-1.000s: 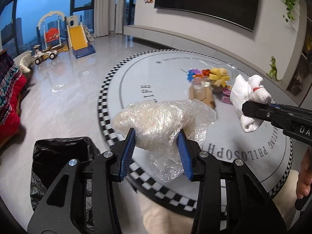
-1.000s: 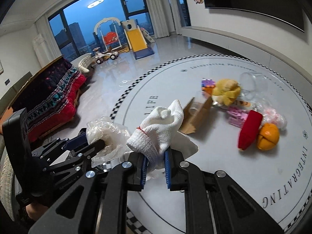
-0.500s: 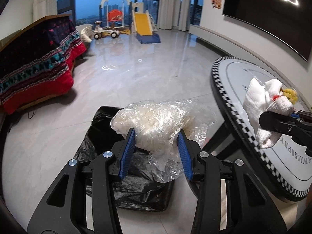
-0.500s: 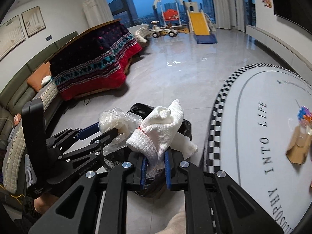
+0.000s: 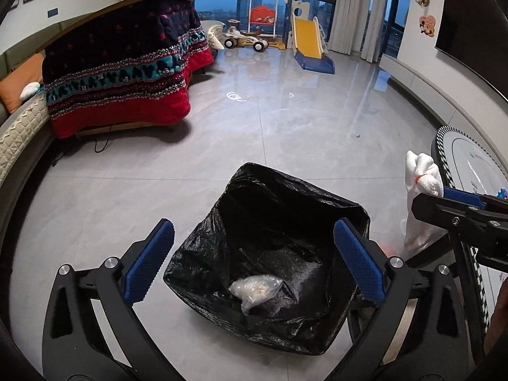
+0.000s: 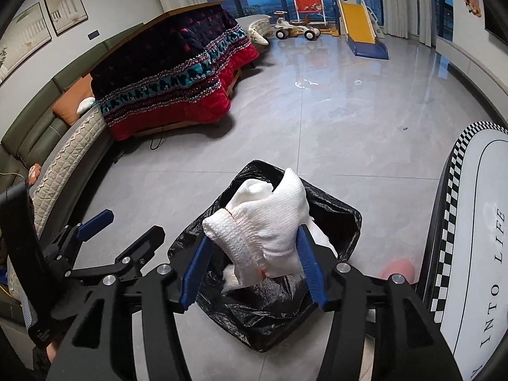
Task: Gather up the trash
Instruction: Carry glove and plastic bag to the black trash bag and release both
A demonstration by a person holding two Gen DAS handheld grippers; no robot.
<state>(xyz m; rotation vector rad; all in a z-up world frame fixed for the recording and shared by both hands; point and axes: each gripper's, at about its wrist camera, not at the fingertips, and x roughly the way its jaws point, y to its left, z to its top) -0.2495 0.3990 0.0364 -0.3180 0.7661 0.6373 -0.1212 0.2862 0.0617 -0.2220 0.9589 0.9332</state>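
Observation:
An open black trash bag [image 5: 273, 209] stands on the grey floor, also in the right wrist view [image 6: 330, 209]. A crumpled clear plastic bag [image 5: 255, 289] lies inside it. My left gripper [image 5: 254, 263] is open and empty above the bag's mouth; it shows at the left of the right wrist view [image 6: 120, 222]. My right gripper [image 6: 254, 270] has its jaws parted around white knitted gloves [image 6: 263, 222], which still sit between the blue pads above the bag. The gloves also show in the left wrist view [image 5: 420, 181].
A round white table with a checkered rim [image 6: 451, 190] is at the right. A table draped in a red and dark blanket [image 5: 127, 73] and a sofa [image 6: 47, 127] stand at the left. A toy slide [image 5: 308, 44] is at the far window.
Both grippers swung from the table to over the trash bag. My left gripper opened and the plastic bag dropped into the trash bag. My right jaws have spread wider around the gloves.

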